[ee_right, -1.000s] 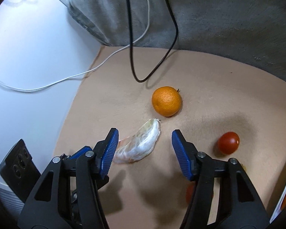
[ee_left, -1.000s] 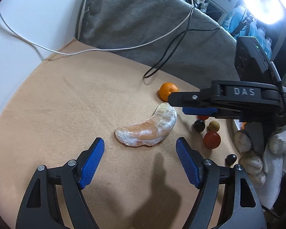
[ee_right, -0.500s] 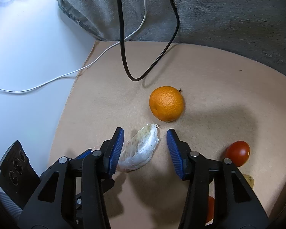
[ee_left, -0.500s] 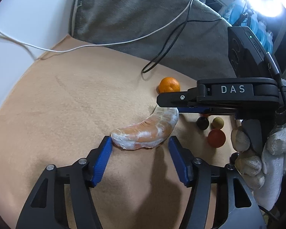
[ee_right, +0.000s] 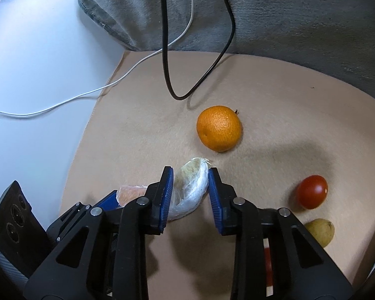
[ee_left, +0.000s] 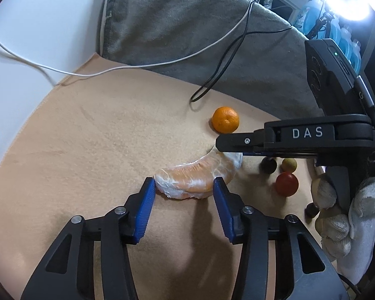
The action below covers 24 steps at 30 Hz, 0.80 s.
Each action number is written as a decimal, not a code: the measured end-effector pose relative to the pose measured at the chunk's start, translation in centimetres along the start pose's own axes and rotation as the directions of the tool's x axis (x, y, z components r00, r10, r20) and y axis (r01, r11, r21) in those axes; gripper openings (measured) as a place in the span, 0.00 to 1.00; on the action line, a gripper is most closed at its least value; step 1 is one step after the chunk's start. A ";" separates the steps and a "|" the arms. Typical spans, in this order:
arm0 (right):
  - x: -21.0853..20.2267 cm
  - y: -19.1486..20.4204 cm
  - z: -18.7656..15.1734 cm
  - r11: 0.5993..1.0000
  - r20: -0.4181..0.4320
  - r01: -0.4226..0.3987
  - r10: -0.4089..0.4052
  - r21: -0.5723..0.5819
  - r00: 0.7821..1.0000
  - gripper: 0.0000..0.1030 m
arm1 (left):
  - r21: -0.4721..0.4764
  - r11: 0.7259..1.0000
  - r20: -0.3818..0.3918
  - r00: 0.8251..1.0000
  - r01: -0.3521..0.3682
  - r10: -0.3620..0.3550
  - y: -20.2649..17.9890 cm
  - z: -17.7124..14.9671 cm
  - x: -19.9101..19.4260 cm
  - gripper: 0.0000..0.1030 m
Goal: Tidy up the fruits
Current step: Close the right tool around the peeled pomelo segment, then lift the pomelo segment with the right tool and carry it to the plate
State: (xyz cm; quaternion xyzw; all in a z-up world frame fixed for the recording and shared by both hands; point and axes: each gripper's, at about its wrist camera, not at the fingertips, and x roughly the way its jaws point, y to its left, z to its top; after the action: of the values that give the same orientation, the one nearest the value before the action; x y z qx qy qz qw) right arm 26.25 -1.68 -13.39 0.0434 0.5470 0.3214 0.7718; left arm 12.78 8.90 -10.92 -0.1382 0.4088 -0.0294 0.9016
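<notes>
Both grippers closing on segment (ee_left: 196, 178) — left gripper (ee_left: 182, 187) pinches one end, right gripper (ee_right: 190, 176) the other; mandarin (ee_right: 218, 131) at 1 o'clock.

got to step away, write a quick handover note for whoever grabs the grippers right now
Left gripper: jaws have just been closing around one end of the peeled citrus segment, pads at its sides.
Right gripper: also just closing, pads against the segment's other end.
Segment lies on the tan mat, not yet lifted.
Whole mandarin sits just beyond it; red tomato and a yellowish fruit to the right, a dark fruit nearby.
Done: both grippers placed on the segment.
Left: nothing looks sorted yet.
</notes>
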 end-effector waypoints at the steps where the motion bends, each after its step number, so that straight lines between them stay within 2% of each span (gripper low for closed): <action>1: -0.1 0.0 -0.1 1.000 0.002 0.000 0.000 0.000 1.000 0.29 | 0.001 1.000 0.004 1.000 -0.002 0.002 -0.1 0.0 -0.2 0.44; 13: -2.0 -0.3 -0.8 1.000 0.041 0.000 -0.001 0.008 0.999 0.28 | 0.024 0.999 0.042 0.999 -0.022 0.021 -1.2 0.0 -0.9 0.38; 24: -5.3 -0.9 -1.9 1.000 0.095 0.001 -0.002 0.008 0.996 0.27 | 0.052 0.999 0.079 0.997 0.001 -0.005 -3.4 0.3 -2.3 0.38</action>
State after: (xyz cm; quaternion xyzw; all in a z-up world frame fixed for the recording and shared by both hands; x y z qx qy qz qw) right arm 23.99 -5.85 -10.18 0.0611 0.5111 0.3162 0.7969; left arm 11.69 6.12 -8.08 -0.1164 0.3718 -0.0358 0.9203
